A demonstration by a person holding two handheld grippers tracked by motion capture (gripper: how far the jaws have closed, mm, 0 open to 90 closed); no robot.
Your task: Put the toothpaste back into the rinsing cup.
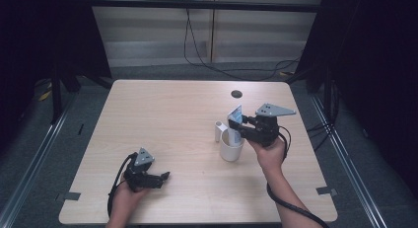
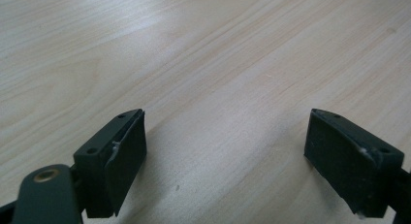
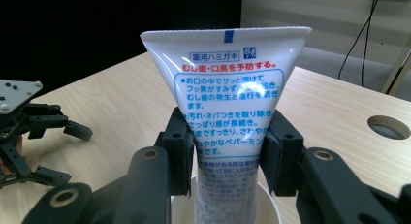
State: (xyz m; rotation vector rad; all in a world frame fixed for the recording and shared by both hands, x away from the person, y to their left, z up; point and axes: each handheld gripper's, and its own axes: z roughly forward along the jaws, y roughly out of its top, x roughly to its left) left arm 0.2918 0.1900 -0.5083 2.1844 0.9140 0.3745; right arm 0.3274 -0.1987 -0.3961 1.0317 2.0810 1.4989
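Note:
A white toothpaste tube point(image 3: 228, 103) with blue and red print stands upright with its crimped end up, its lower part inside a white cup point(image 1: 231, 148). My right gripper point(image 3: 228, 153) is shut on the tube's middle, both pads point(image 3: 180, 151) pressing its sides; from the high view it reaches the tube point(image 1: 235, 120) from the right. My left gripper point(image 1: 165, 177) rests low near the table's front left, jaws wide open over bare wood point(image 2: 228, 151), pointing right. The tube's cap end is hidden in the cup point(image 3: 271, 204).
A small white upright object point(image 1: 218, 131) stands just left of the cup. A round cable hole point(image 1: 236, 94) lies in the light wooden table point(image 1: 162, 119) behind the cup. Dark curtains and cables lie beyond the far edge.

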